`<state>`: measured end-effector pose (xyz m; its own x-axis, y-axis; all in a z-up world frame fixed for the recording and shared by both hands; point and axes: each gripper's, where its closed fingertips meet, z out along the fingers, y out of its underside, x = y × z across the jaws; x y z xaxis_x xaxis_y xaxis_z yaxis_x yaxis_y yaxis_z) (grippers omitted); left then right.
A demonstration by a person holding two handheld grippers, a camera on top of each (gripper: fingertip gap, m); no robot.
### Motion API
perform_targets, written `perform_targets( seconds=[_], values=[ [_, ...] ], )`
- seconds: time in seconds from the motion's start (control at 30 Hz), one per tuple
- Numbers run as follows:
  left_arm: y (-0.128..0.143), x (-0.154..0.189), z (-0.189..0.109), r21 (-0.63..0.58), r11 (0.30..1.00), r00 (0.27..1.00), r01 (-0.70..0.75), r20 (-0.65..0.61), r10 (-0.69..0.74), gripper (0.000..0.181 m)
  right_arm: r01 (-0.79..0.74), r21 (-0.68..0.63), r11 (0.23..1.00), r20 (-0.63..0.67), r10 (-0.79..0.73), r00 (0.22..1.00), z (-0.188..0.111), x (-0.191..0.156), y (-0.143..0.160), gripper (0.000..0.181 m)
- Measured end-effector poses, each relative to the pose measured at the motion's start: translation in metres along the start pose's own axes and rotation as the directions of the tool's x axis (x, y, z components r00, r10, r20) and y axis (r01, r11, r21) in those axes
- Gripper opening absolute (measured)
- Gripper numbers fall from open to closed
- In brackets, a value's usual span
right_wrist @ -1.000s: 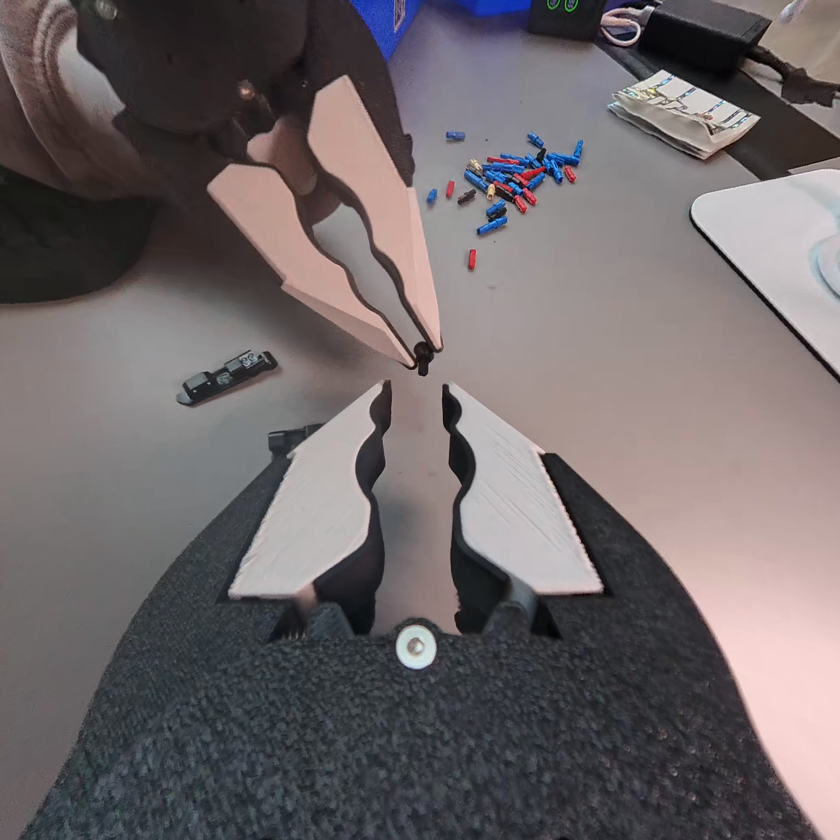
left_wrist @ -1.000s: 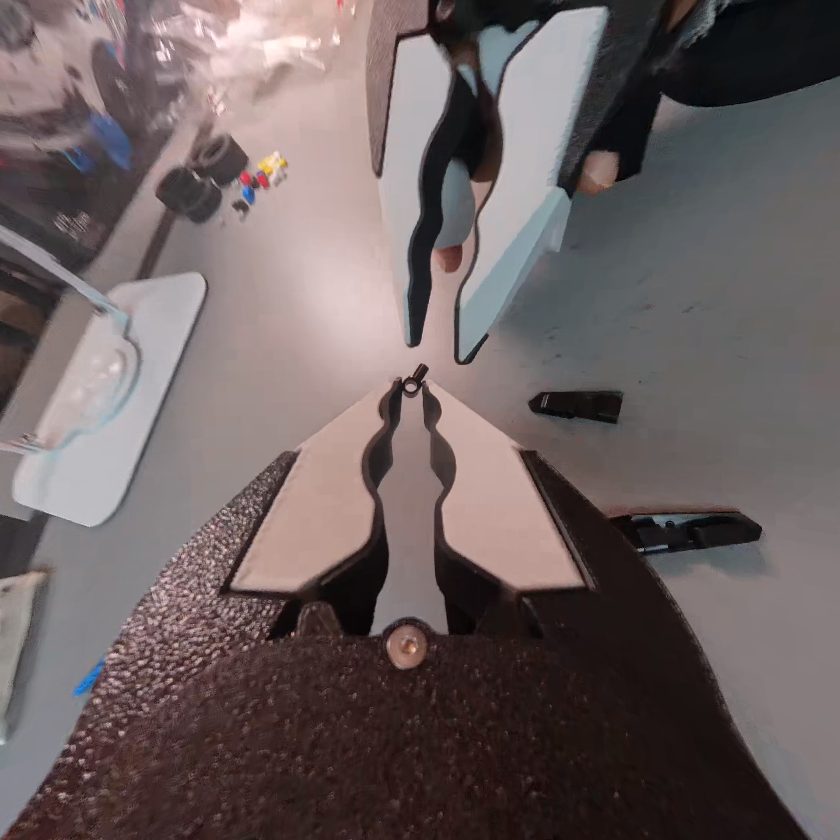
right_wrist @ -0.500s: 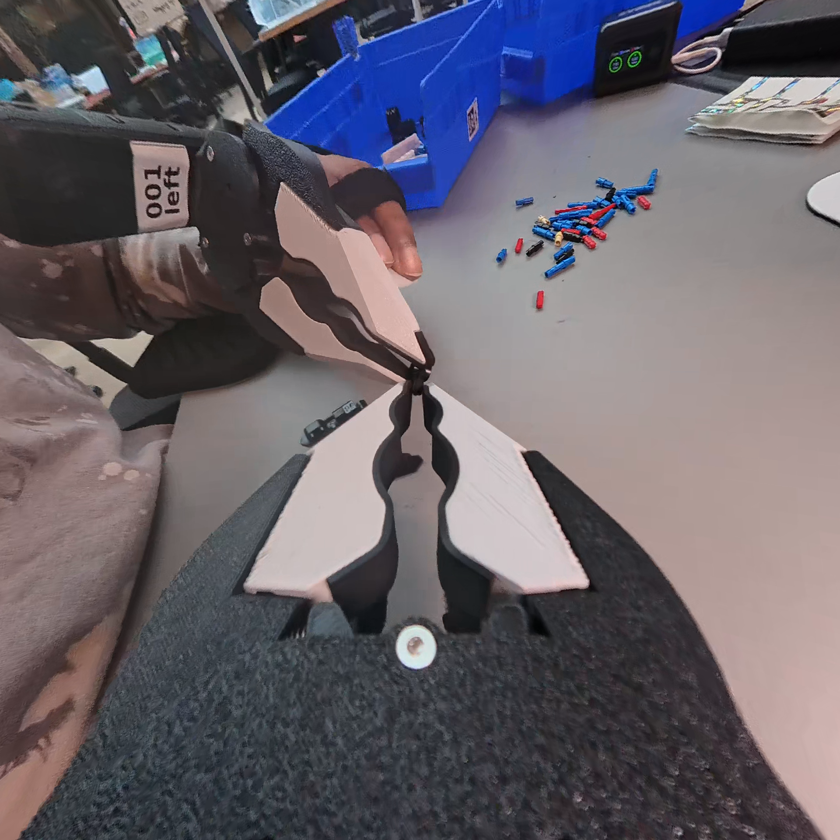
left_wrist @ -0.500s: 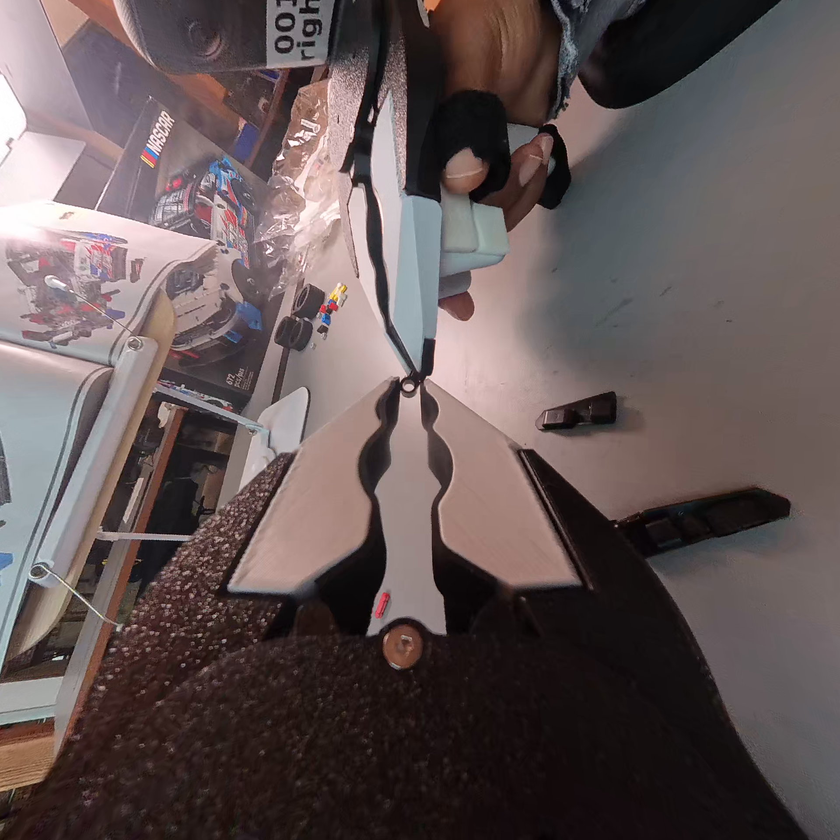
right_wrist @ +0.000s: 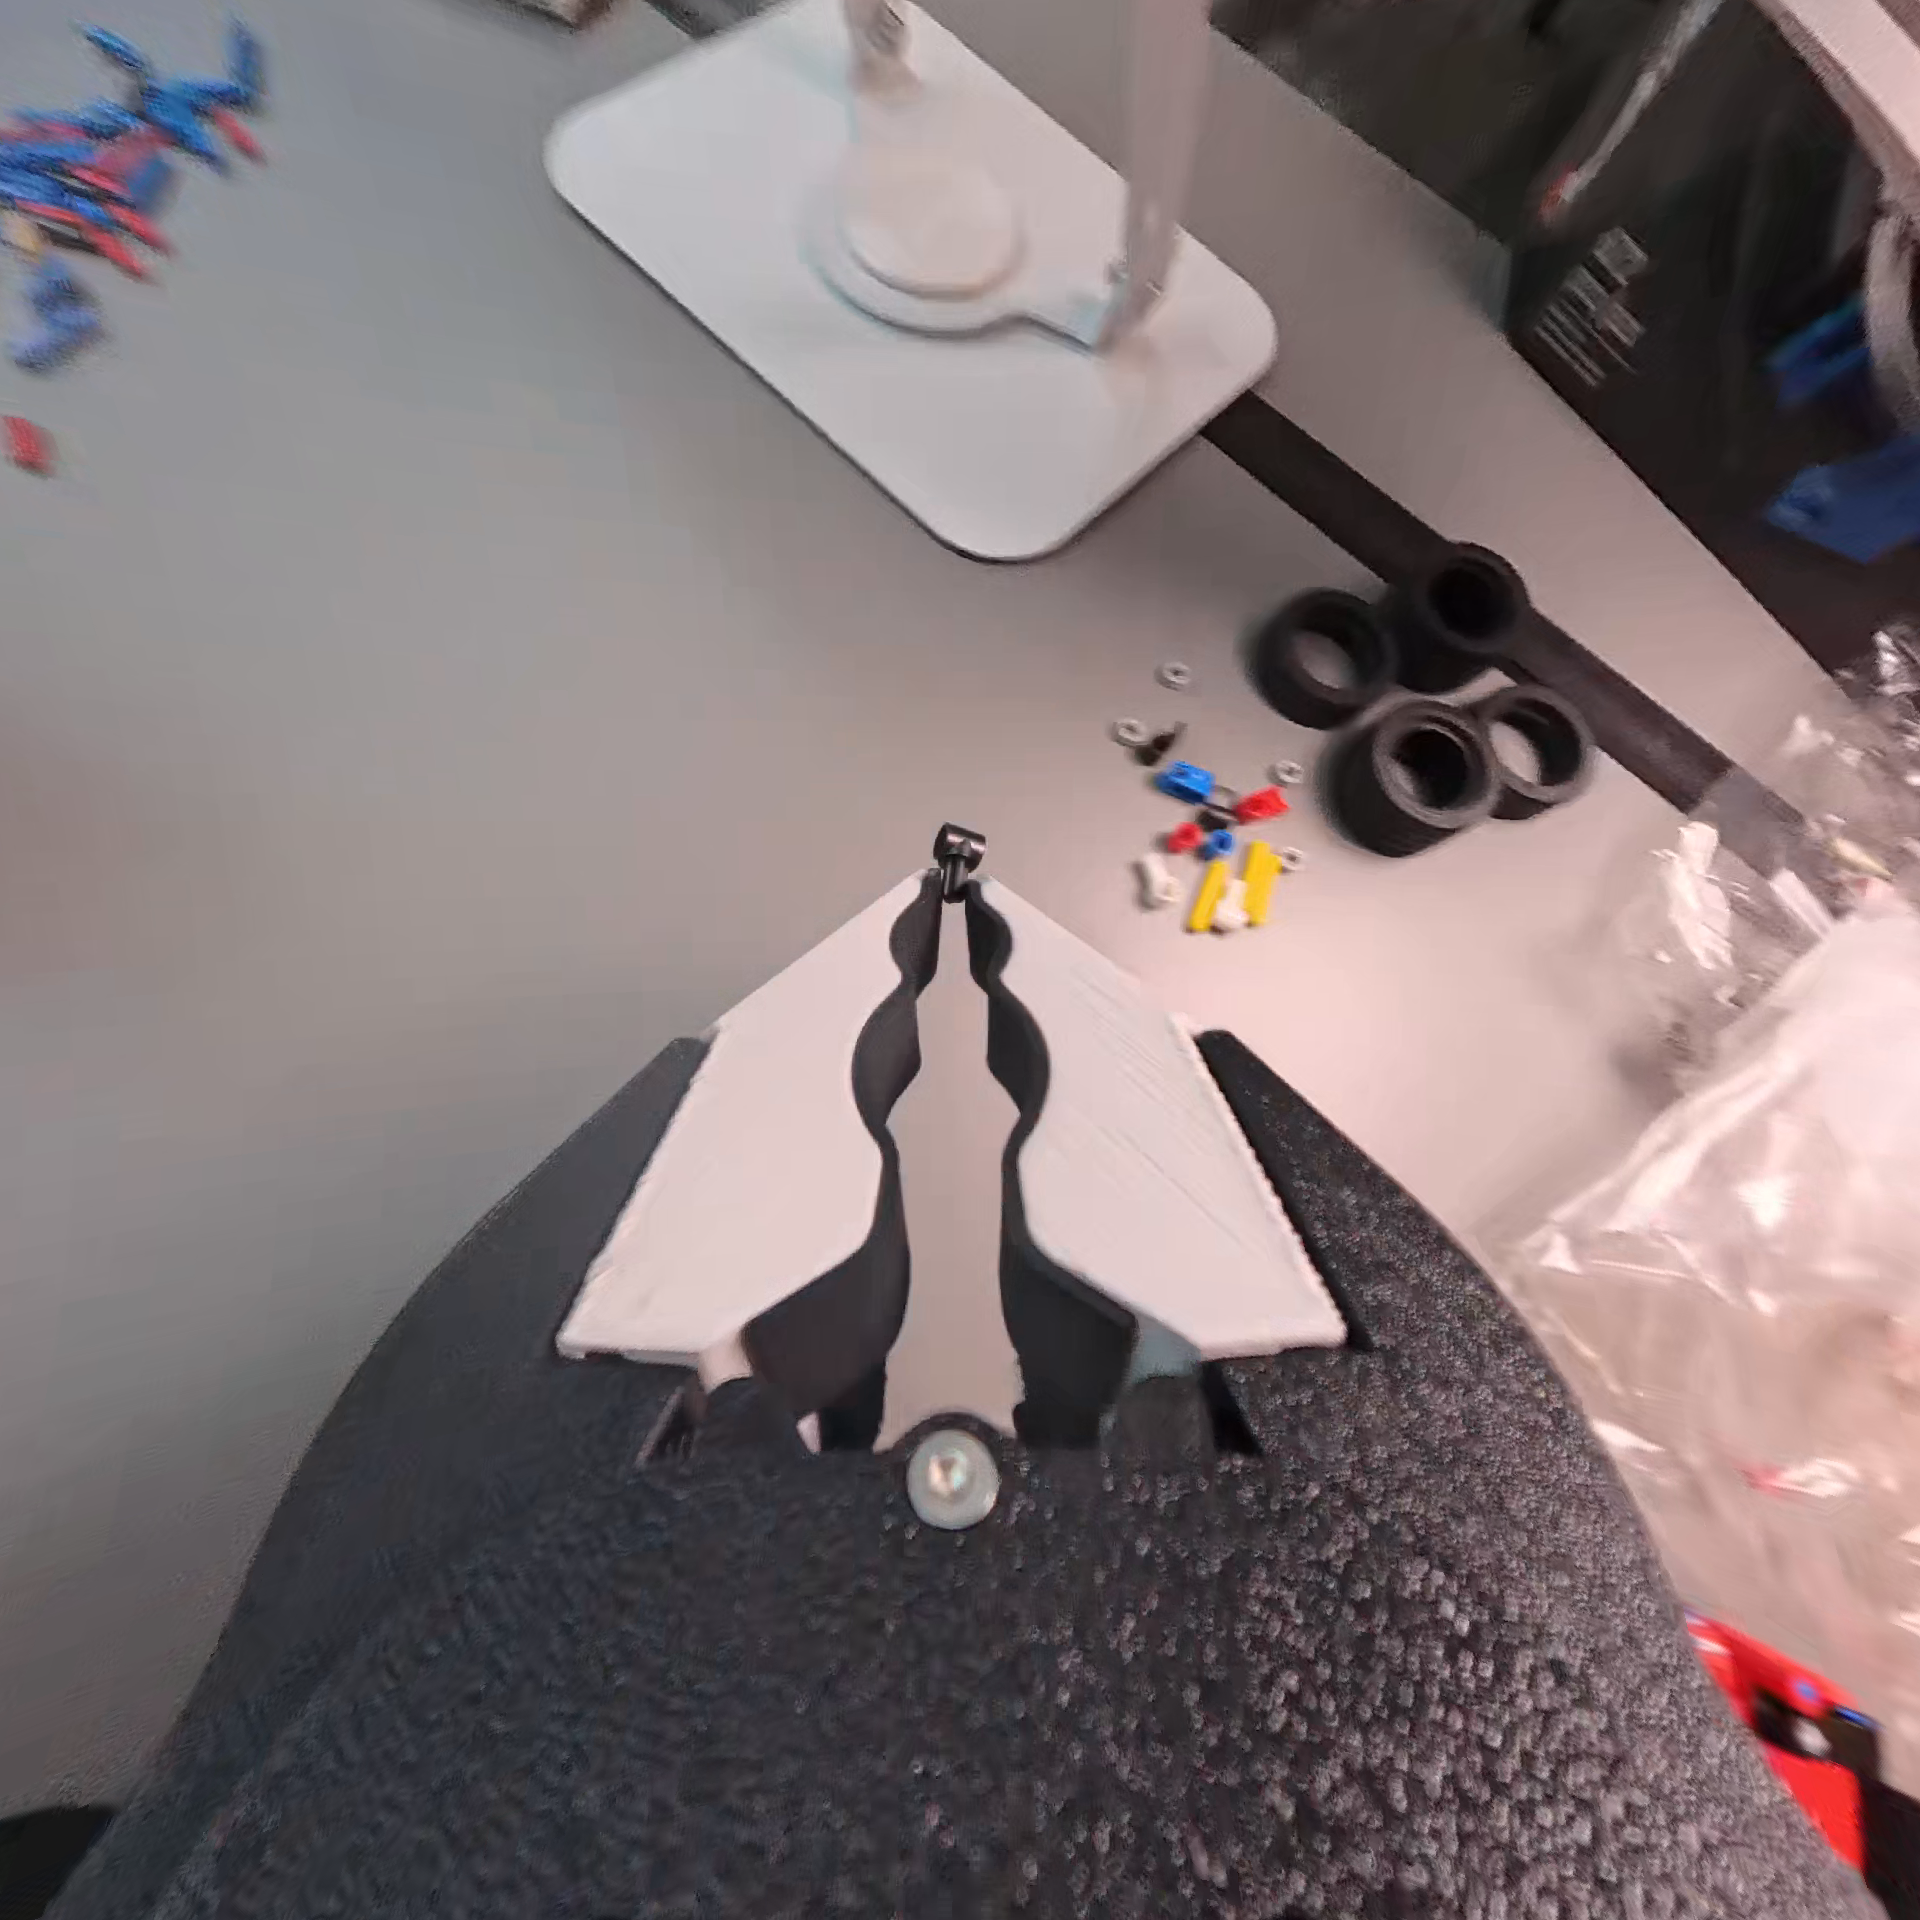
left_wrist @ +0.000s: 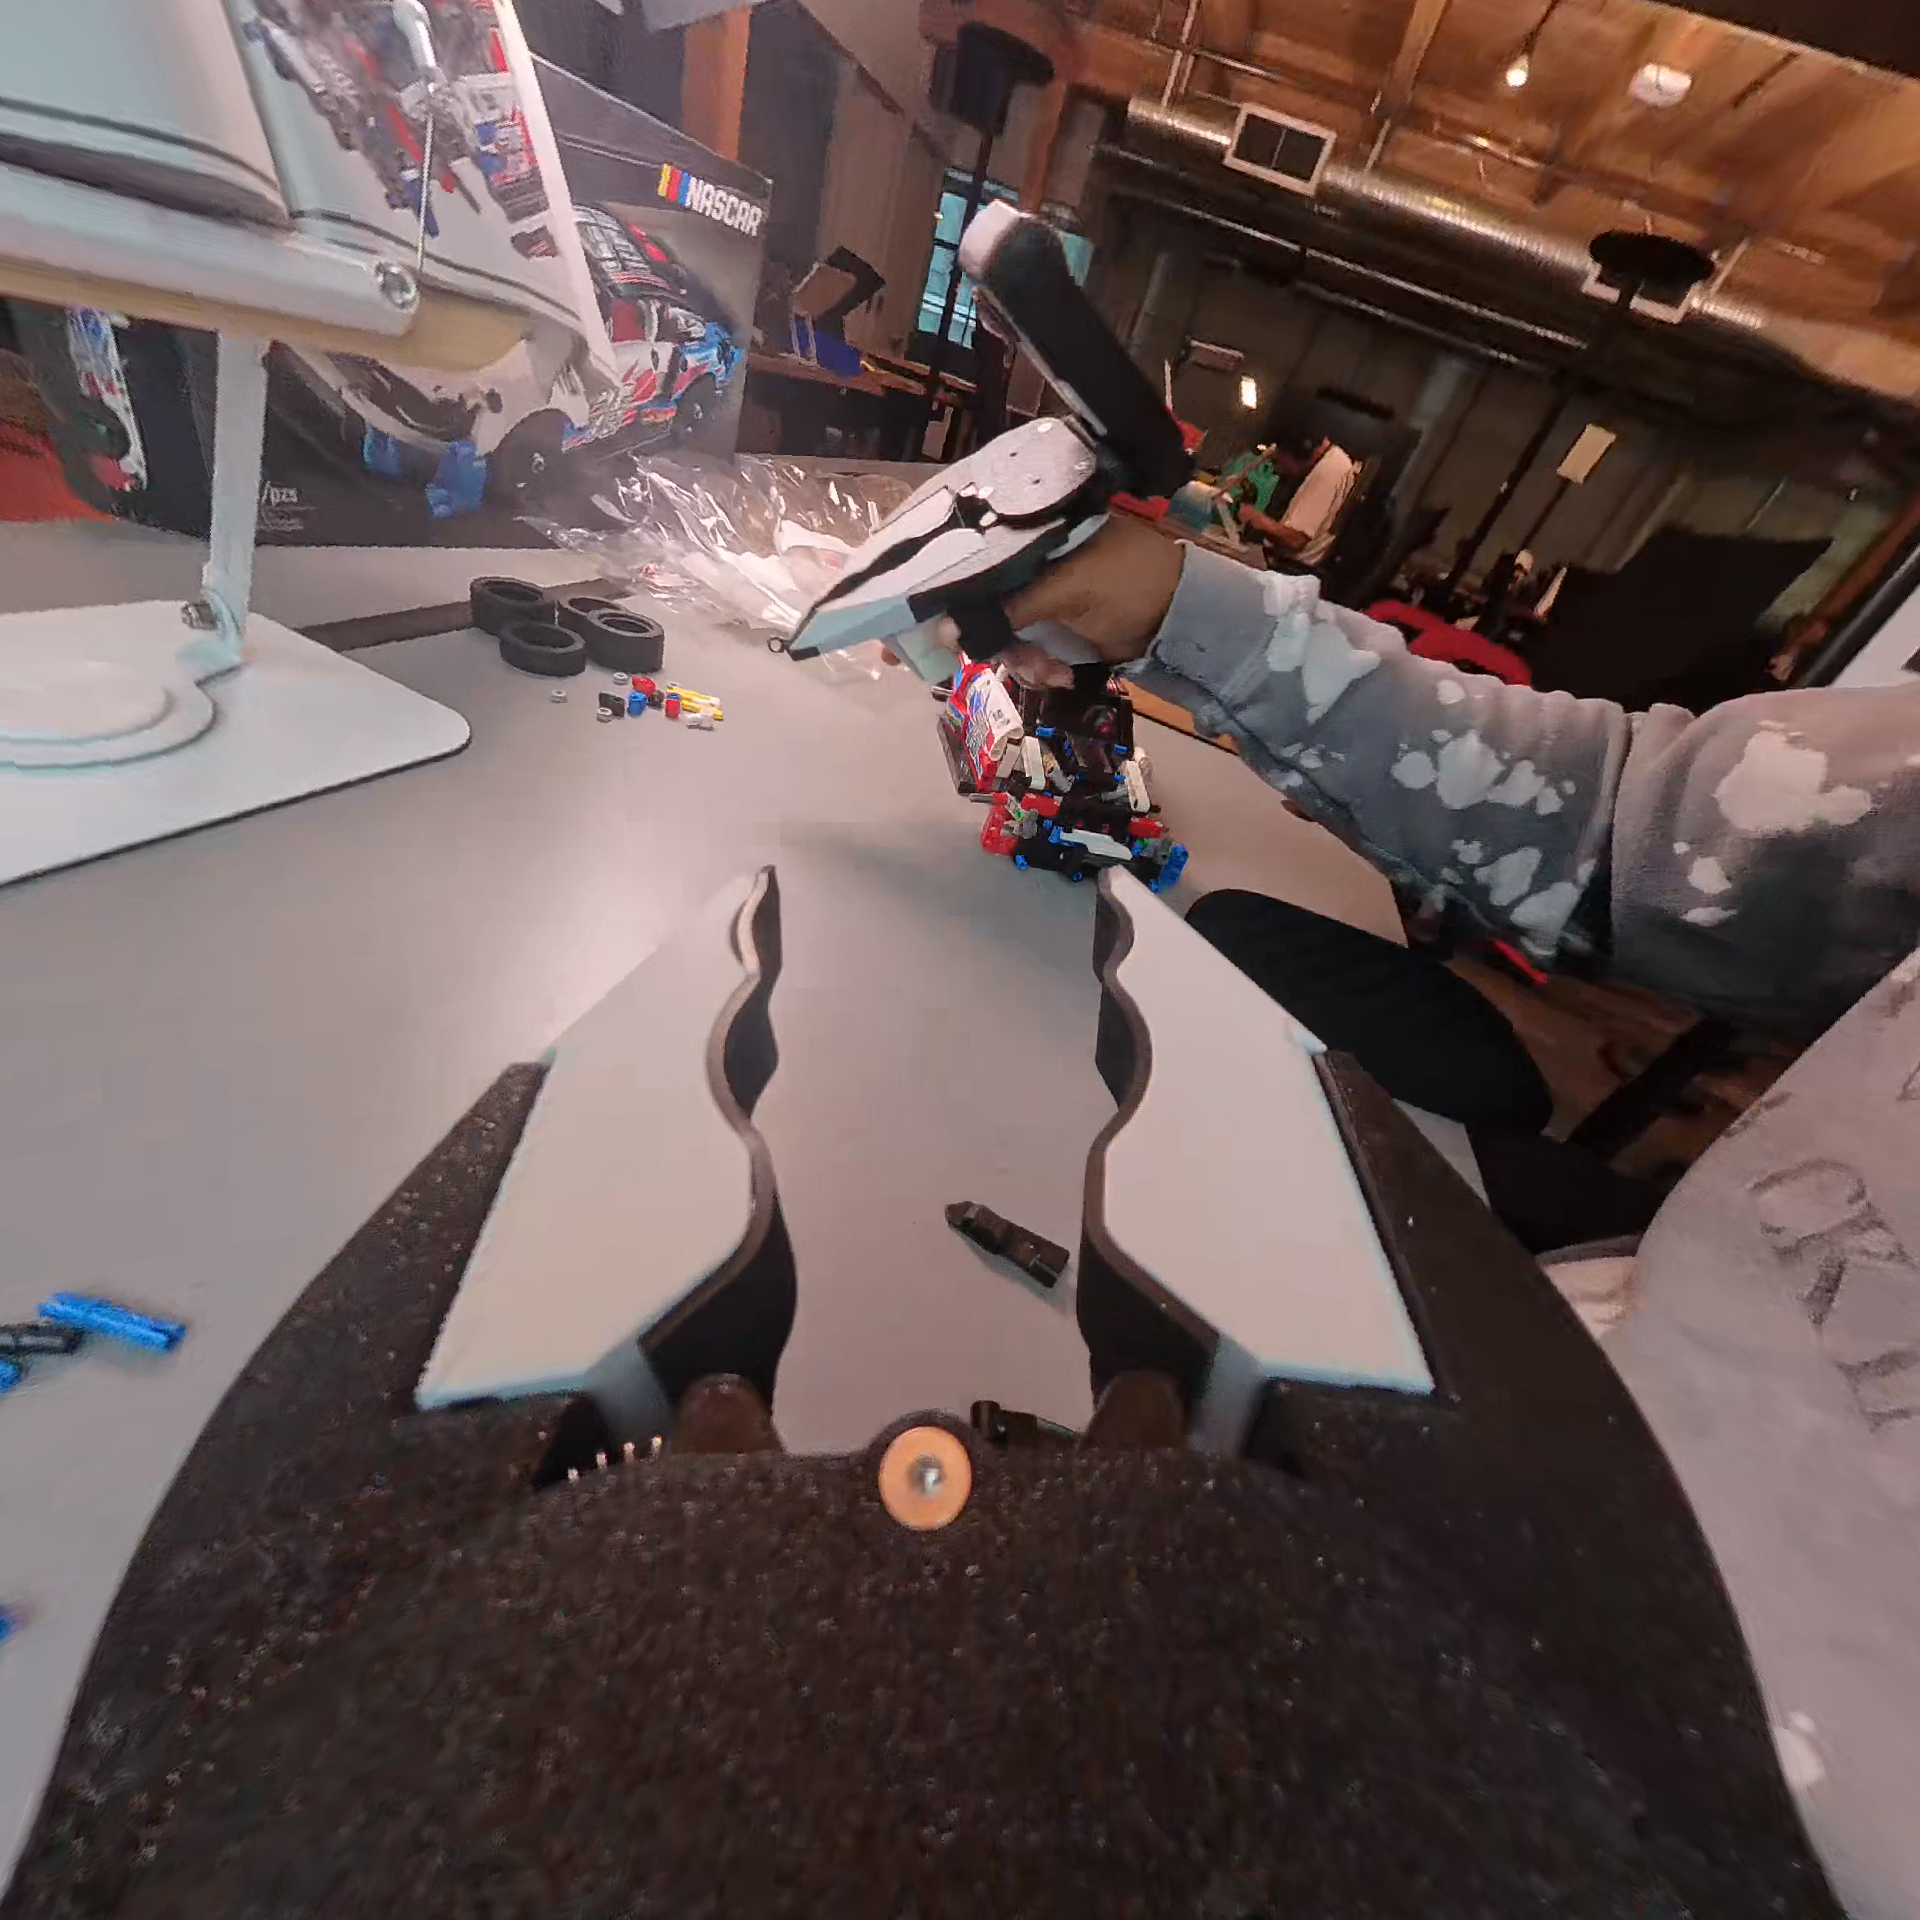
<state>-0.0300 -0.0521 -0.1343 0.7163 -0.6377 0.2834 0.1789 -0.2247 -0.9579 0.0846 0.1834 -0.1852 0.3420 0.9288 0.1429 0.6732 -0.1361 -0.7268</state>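
Note:
My right gripper (right_wrist: pixel 954 881) is shut on a small black pin (right_wrist: pixel 956 847) that sticks out past its tips, held above the grey table. It also shows in the left wrist view (left_wrist: pixel 798 646), raised over the table with the pin (left_wrist: pixel 777 646) at its tip. My left gripper (left_wrist: pixel 930 883) is open and empty, low over the table. A small black piece (left_wrist: pixel 1006 1242) lies on the table between its fingers. A partly built red, black and blue brick model (left_wrist: pixel 1060 779) stands just beyond its tips, under the right hand.
A white stand base (right_wrist: pixel 914 291) sits at the back, also in the left wrist view (left_wrist: pixel 208 717). Several black tyres (right_wrist: pixel 1423 707) and small coloured bricks (right_wrist: pixel 1216 842) lie near it. Clear plastic bags (right_wrist: pixel 1714 1195) lie to the right. Loose blue and red pins (right_wrist: pixel 94 218) lie at far left. One gripper's finger ends stand about 25 centimetres off the other's.
The black pin passed from my left gripper to my right. My left gripper opened and drew back; my right gripper shut on the pin and carried it away toward the tyres.

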Motion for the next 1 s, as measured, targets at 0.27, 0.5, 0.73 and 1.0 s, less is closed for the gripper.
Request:
perform_targets(
  seconds=[0.27,0.5,0.73,1.0],
  values=[
    [0.019,-0.013,-0.003,-0.014,0.985,0.985,0.173,0.019,-0.173,0.05,-0.166,-0.215,0.962,-0.135,0.139,0.981,0.061,0.085,0.024,0.004],
    [0.022,-0.019,-0.006,-0.029,0.987,0.987,0.157,0.018,-0.157,0.051,-0.154,-0.209,0.966,-0.138,0.127,0.982,0.07,0.089,0.025,0.021],
    [0.017,-0.028,-0.012,-0.022,0.996,0.996,0.081,0.047,-0.08,0.052,-0.134,0.237,0.962,0.021,0.133,0.991,-0.006,0.036,-0.049,0.02],
    [0.025,-0.045,-0.019,-0.105,0.994,0.984,-0.002,0.178,0.021,0.052,0.185,0.166,0.969,0.509,-0.245,0.825,-0.026,-0.193,0.002,0.018]
  ],
)
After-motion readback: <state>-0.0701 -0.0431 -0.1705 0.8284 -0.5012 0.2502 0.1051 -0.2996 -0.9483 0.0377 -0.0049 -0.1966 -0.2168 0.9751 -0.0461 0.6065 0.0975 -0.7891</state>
